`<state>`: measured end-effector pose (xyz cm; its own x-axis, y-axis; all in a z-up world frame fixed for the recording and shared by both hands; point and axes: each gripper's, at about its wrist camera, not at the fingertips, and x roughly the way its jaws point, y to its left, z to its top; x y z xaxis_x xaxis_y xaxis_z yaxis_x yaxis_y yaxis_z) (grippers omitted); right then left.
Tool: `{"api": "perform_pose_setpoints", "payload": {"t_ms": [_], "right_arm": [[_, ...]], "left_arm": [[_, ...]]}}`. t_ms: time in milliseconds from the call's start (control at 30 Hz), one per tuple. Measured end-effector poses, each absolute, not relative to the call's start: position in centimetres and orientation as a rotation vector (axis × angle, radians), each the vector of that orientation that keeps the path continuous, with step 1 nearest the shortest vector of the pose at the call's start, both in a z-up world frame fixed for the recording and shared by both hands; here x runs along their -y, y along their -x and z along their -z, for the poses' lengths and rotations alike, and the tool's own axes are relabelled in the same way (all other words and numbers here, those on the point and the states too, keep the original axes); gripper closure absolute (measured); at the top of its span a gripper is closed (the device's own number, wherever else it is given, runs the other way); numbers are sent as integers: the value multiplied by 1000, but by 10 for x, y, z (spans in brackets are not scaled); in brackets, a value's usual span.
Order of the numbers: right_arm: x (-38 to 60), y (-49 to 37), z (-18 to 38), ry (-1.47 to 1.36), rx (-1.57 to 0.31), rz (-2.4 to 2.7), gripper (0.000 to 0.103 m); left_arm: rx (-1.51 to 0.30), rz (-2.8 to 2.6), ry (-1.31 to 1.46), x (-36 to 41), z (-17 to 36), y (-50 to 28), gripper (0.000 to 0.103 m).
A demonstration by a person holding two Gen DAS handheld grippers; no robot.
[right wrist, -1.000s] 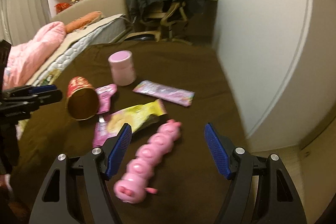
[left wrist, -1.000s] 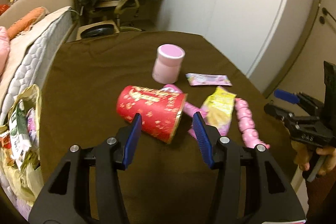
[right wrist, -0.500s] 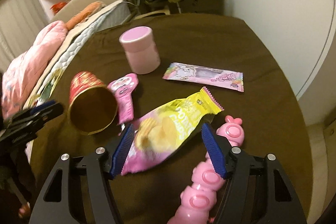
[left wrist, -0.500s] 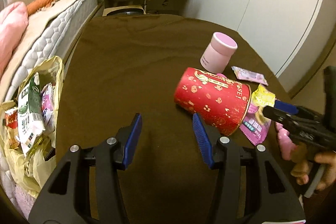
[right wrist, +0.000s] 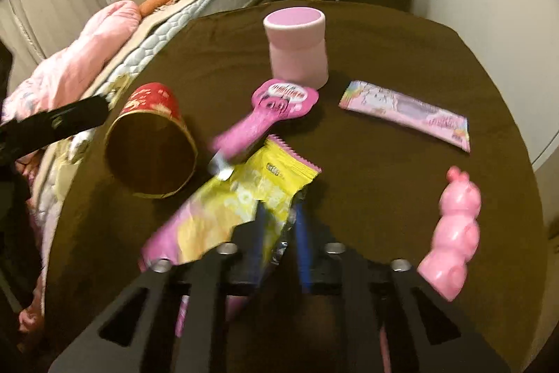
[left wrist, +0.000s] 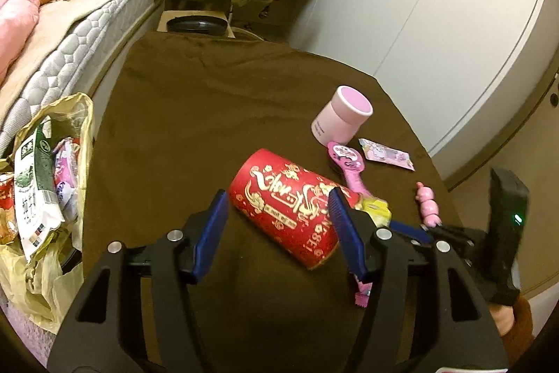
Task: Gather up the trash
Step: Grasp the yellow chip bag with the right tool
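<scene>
Two pieces of trash are in hand at once. Your right claw has just been closing, and its blue pads now pinch the near edge of the yellow-and-pink snack wrapper, which lies on the brown table with its far end beside the pink toy brush. Confirm the bite before lifting: the foil is thin and only a corner sits between the pads, so raise it slowly and watch for slip.

Your left claw has just been opening and stands open, straddling the red paper cup, which lies on its side; the pads do not press it. Close gently across the wall, since the cup will likely crush or roll.

Carry both to the yellow trash bag hanging at the table's left edge, beside the bed. Leave the pink jar, the pink pig toy and the pastel sachet undisturbed for now.
</scene>
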<state>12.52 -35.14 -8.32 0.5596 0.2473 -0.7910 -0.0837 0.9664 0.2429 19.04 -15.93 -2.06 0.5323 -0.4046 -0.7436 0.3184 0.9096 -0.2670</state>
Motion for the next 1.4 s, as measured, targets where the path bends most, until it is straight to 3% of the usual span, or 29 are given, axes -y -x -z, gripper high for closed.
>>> {"api": "perform_pose_setpoints", "payload": {"t_ms": [200, 267, 300, 333, 367, 667, 700, 767, 800, 833, 867, 1400], "right_arm": [[361, -94, 70, -220, -890, -164, 94], [366, -90, 69, -272, -873, -143, 89], [367, -88, 70, -306, -874, -138, 82], [367, -88, 71, -331, -868, -153, 60], [366, -87, 71, -365, -850, -179, 44], [320, -107, 83, -247, -912, -185, 42], [320, -108, 84, -257, -904, -197, 44], [322, -107, 84, -280, -899, -228, 72], [326, -104, 82, -291, -897, -231, 76], [329, -104, 81, -279, -897, -221, 95], [335, -102, 78, -265, -891, -212, 101], [416, -64, 42, -305, -777, -63, 101]], "left_arm": [[-964, 363, 168, 154, 35, -201, 46], [-974, 346, 155, 155, 40, -203, 46], [-978, 336, 144, 156, 42, -203, 46], [-982, 335, 137, 156, 43, -203, 46], [-984, 340, 138, 155, 44, -203, 46], [-965, 356, 177, 135, 36, -199, 46], [-959, 361, 179, 134, 34, -199, 46], [-947, 375, 175, 136, 28, -199, 46], [-940, 384, 167, 139, 26, -199, 45], [-932, 393, 155, 143, 24, -198, 45], [-924, 400, 141, 147, 22, -197, 44], [-770, 371, -363, 258, 35, -192, 44]]}}
